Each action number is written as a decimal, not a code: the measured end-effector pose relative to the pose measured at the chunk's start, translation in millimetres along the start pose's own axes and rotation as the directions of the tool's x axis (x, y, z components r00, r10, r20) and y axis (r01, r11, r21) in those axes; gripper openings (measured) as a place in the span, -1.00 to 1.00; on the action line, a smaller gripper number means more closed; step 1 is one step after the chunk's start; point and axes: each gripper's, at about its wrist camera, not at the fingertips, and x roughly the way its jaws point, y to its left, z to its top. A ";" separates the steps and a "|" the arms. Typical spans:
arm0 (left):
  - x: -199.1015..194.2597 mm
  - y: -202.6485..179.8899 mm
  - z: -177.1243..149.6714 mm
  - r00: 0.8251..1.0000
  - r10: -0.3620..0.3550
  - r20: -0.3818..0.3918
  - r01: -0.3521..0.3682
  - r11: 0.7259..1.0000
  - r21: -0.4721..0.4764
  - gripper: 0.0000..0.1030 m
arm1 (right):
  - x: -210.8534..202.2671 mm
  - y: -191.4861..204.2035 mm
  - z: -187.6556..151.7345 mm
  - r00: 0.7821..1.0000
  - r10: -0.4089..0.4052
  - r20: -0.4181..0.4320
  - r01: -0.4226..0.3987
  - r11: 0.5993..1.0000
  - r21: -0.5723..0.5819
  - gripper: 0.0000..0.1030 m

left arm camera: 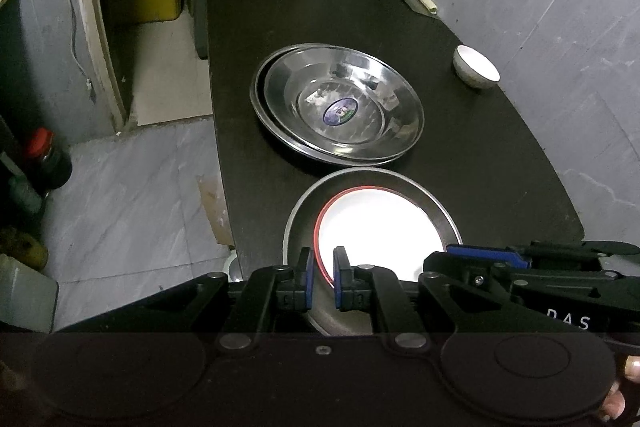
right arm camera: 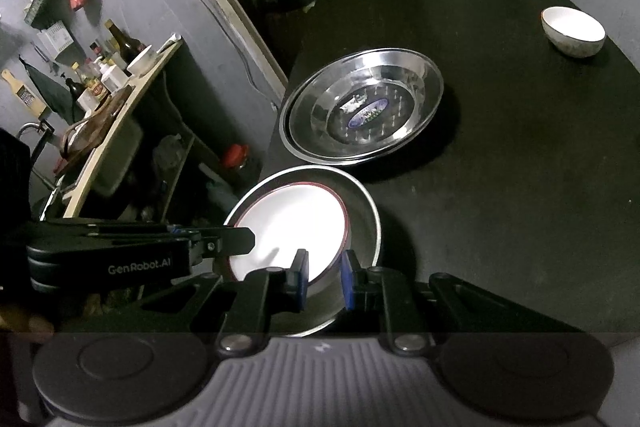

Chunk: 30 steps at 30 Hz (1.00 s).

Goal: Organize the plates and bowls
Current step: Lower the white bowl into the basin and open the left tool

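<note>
- The dark table (left arm camera: 460,155) fills the middle and right of both views; grey floor and a doorway lie to its left
- At the near left edge of the table sits a steel pan (left arm camera: 416,187) with a white plate (left arm camera: 380,227), red-rimmed, lying inside it
- The left gripper (left arm camera: 323,277) is clenched on the near rim of the steel pan: its blue pads stand close together with the pan's wall and the plate's red edge between them
- The right gripper (right arm camera: 325,277) grasps the same pan further right along the near rim, its blue pads standing either side of the pan wall, one inside by the plate and one outside
- In each wrist view the other gripper's black body crosses the frame beside the pan
- Just beyond the pan, near the table's middle, rest the nested steel bowls (left arm camera: 338,105), a smaller one inside a wider one, with an oval sticker at the bottom
- Far right, well apart from the bowls, stands a small white bowl (right arm camera: 573,31), upright
- A pale stick-like thing (left arm camera: 425,1) lies at the far right corner
</note>
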 end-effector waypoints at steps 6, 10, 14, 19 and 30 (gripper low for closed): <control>5.4 -1.0 0.8 1.000 0.010 -0.013 -0.010 1.000 -0.005 -0.80 | 2.6 -1.4 0.7 1.000 0.002 -0.010 -0.002 1.000 0.000 -0.62; 8.0 -2.5 2.1 1.000 0.015 -0.015 -0.015 1.000 -0.004 -0.80 | 3.4 -2.0 1.2 1.000 0.005 -0.011 -0.005 1.000 -0.003 -0.61; 8.3 -2.8 2.5 1.000 0.015 -0.016 -0.015 1.000 -0.004 -0.78 | 3.5 -2.1 1.5 1.000 0.010 -0.012 -0.010 1.000 -0.003 -0.59; 8.8 -4.5 1.3 1.000 0.020 -0.018 -0.020 1.000 0.002 -0.74 | 3.2 -3.7 2.4 1.000 0.016 -0.012 -0.016 1.000 -0.003 -0.57; -4.5 -8.7 6.4 0.999 0.039 0.026 -0.039 0.999 0.020 -0.67 | -6.5 -3.8 4.0 1.000 0.007 0.023 -0.006 1.000 -0.016 -0.52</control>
